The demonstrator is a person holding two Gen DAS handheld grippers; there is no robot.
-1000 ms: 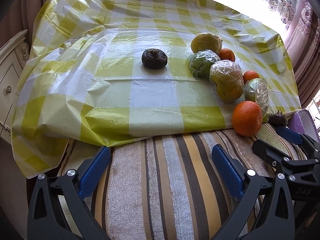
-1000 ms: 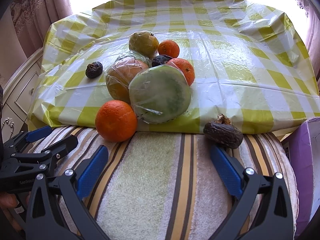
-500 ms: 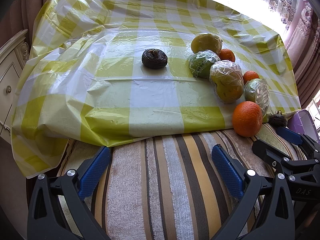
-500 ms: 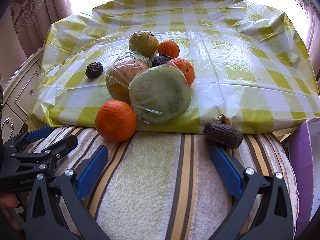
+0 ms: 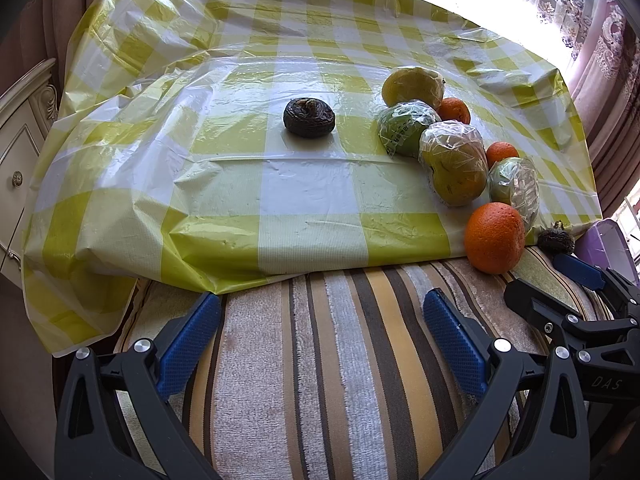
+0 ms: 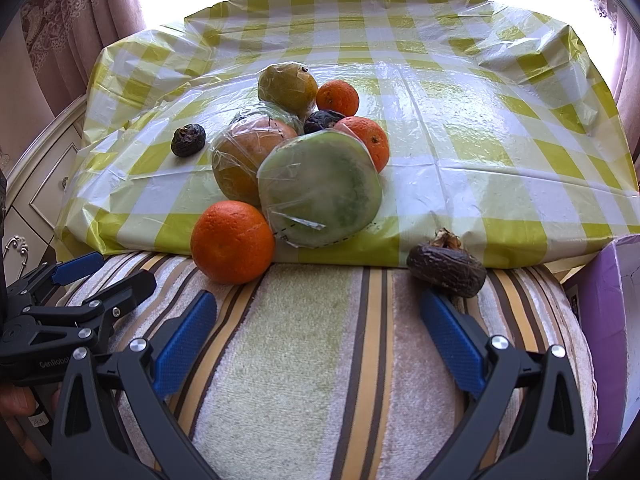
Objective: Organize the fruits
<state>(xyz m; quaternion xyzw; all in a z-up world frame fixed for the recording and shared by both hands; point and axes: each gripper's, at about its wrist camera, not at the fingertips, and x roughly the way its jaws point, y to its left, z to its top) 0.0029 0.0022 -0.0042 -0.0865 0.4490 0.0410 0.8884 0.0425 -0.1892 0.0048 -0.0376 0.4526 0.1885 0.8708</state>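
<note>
Two handheld grippers hang side by side over a striped towel at the near edge of a table spread with a yellow-checked plastic cloth. The left gripper has its blue-padded jaws spread wide, with nothing between them; the right gripper is spread just as wide and equally empty.

The fruit sits in a loose cluster toward the right of the cloth. A large orange rests on the towel at the cloth's edge, touching a wrapped green half-melon that faces the right camera cut side on. Behind it leans a wrapped yellow-orange fruit, with two small oranges, a dark fruit between them, and a yellow-green fruit at the back. A second wrapped green fruit shows in the left view.

One shrivelled dark fruit lies alone, well apart to the left. Another sits on the towel just beyond the right gripper's right finger, beside a purple box.
</note>
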